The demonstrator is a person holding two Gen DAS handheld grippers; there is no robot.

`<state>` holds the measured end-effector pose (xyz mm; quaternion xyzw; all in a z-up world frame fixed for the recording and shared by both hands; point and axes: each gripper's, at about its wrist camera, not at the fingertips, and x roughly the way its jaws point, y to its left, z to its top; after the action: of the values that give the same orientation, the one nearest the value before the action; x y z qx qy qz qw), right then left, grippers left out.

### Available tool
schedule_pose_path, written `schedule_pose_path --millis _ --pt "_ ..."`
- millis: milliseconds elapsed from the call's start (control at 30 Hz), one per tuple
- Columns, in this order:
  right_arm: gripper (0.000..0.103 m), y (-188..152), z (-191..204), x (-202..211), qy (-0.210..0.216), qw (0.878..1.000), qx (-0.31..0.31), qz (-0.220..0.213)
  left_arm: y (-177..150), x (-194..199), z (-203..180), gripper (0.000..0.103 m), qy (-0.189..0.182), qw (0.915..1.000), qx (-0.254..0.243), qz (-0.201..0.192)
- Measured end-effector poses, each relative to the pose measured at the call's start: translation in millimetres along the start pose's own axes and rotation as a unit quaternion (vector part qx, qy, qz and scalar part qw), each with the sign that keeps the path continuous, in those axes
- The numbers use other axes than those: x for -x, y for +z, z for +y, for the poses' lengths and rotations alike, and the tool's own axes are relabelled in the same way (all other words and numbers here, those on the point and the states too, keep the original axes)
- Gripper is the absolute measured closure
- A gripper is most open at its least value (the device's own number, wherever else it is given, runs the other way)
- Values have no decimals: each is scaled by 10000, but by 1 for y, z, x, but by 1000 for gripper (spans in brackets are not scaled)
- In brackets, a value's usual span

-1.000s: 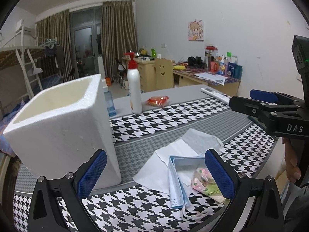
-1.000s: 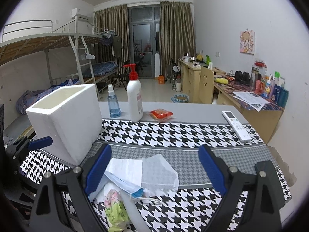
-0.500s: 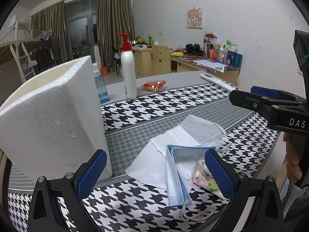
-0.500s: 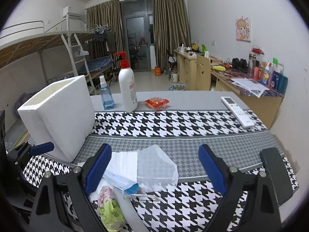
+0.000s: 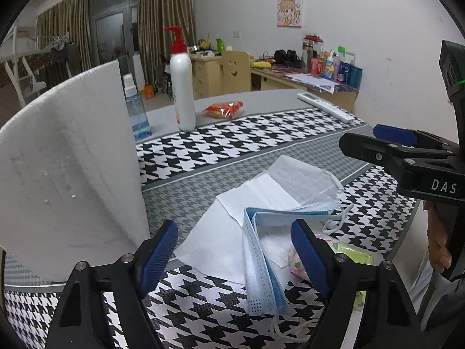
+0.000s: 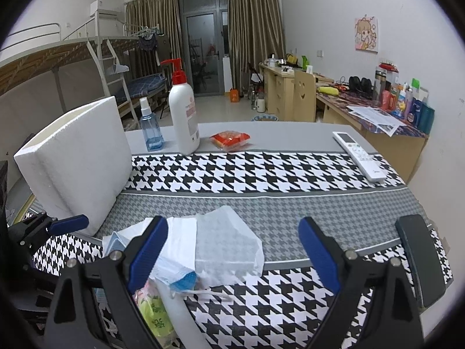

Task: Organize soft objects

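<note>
The white letters "DAS" stand on the black body of the right gripper (image 5: 386,145), at about three o'clock in the left wrist view. The pink label on the white pump bottle (image 6: 183,116), at about eleven o'clock in the right wrist view, is too small to read.

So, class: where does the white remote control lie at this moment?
In the right wrist view, the remote control lies at the table's far right edge, half on the houndstooth cloth, right of the red snack packet.

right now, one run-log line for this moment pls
left gripper: open, jaws just closing, over blue face mask | right gripper: open, empty, over white mask | foam box: upright
</note>
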<state>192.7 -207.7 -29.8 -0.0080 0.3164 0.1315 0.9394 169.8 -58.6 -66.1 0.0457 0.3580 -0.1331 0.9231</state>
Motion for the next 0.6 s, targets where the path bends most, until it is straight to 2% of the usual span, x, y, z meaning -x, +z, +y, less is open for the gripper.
schedule_pose_path --millis 267,600 --pt "9 1 -2 -11 18 9999 -33 101 -1 -12 0 46 25 9996 -47 264" --pt "9 0 -6 -22 58 9996 -145 225 -1 -21 -4 59 -32 9989 -97 463"
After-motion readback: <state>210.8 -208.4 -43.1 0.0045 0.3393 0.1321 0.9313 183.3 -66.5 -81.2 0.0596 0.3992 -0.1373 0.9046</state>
